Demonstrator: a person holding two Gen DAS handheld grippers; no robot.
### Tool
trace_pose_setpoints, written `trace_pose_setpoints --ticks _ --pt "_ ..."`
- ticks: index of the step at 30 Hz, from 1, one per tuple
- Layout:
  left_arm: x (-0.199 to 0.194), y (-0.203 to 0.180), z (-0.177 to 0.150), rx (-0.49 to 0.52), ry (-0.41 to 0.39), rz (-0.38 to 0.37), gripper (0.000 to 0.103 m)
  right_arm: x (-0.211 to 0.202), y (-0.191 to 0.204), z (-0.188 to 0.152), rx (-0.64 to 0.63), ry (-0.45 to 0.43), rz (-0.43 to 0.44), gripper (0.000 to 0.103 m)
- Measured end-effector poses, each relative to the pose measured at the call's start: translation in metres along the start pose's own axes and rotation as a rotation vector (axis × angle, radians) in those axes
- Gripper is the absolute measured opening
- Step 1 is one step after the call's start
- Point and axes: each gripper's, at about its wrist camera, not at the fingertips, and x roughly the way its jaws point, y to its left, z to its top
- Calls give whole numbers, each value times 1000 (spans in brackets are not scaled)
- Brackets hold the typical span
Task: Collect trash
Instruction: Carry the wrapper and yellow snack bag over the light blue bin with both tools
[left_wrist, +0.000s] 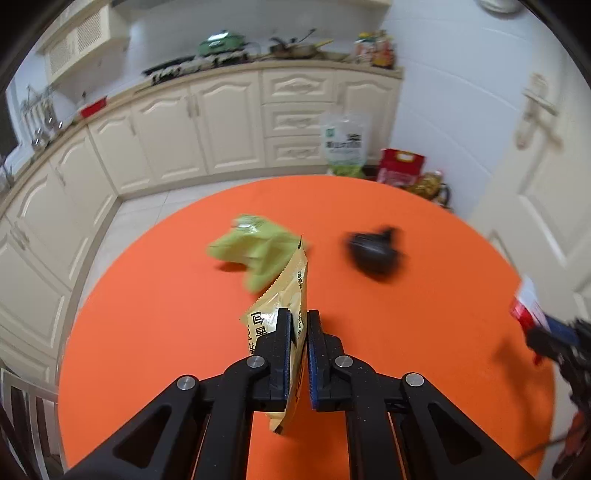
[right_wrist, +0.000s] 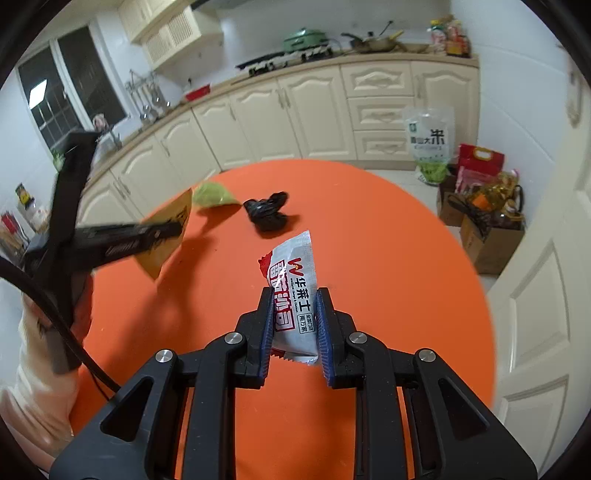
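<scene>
We've got the L gripper (left_wrist: 298, 314) clamped on a tan wrapper (left_wrist: 284, 295), R gripper (right_wrist: 295, 291) on a white packet (right_wrist: 295, 284), both lifted off the table (left_wrist: 147, 314) for binning; green wrapper (left_wrist: 255, 247) & black bag (left_wrist: 373, 251) not yet collected.

"华莱士" on white sachet (right_wrist: 293, 295)

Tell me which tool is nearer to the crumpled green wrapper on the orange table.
Left. The left tool, shut on a yellow packet, is just in front of the crumpled green wrapper; the right tool, shut on a white-and-red packet, is farther away.
</scene>
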Motion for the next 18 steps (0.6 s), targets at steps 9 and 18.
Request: trace_pose_setpoints --ticks 9,18 --pt "-89 -176 -95 144 -24 -270 4 -127 -91 -90 177 -135 -195 21" --pt "-62 -317 -168 243 199 -445 4 -185 -164 -195 334 -54 -402 21"
